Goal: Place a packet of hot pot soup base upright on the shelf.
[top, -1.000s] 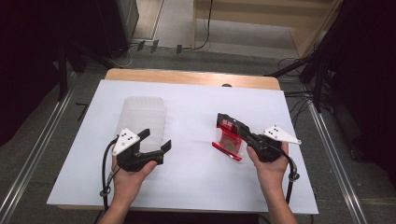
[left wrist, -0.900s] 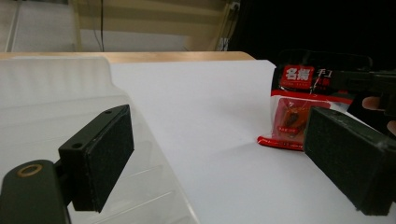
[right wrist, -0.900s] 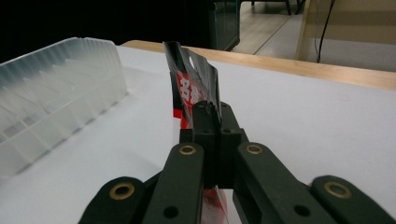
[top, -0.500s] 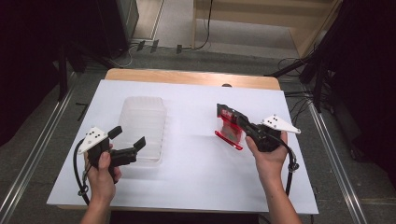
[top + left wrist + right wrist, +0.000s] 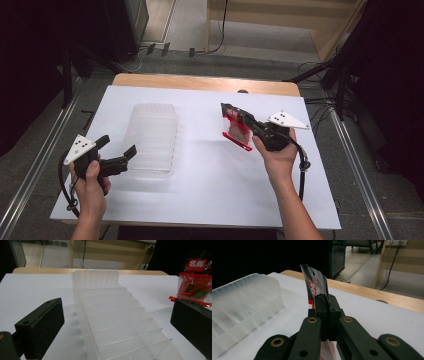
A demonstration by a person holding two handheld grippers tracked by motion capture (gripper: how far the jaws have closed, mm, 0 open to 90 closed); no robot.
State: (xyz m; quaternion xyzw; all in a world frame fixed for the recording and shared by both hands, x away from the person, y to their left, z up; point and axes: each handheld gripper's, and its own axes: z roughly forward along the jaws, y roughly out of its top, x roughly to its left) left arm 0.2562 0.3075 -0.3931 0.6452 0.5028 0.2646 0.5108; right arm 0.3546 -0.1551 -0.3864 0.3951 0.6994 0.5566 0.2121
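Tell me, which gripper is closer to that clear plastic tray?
Left. The left gripper sits open beside the clear tray; the right gripper, clamping a red packet, is across the table.

A white tabletop (image 5: 200,200) is lying over a wooden board whose light-brown far edge (image 5: 200,82) is showing beyond it. Grey floor (image 5: 45,135) is spreading on both sides, with metal rails (image 5: 27,185) running along the left and another rail (image 5: 357,175) running along the right. Beyond the far edge, black cables (image 5: 222,30) are trailing across a paler floor beside a light wooden panel (image 5: 280,12). Dark curtains or equipment (image 5: 395,75) are standing at the right, and a dark cabinet (image 5: 100,25) is standing at the upper left.
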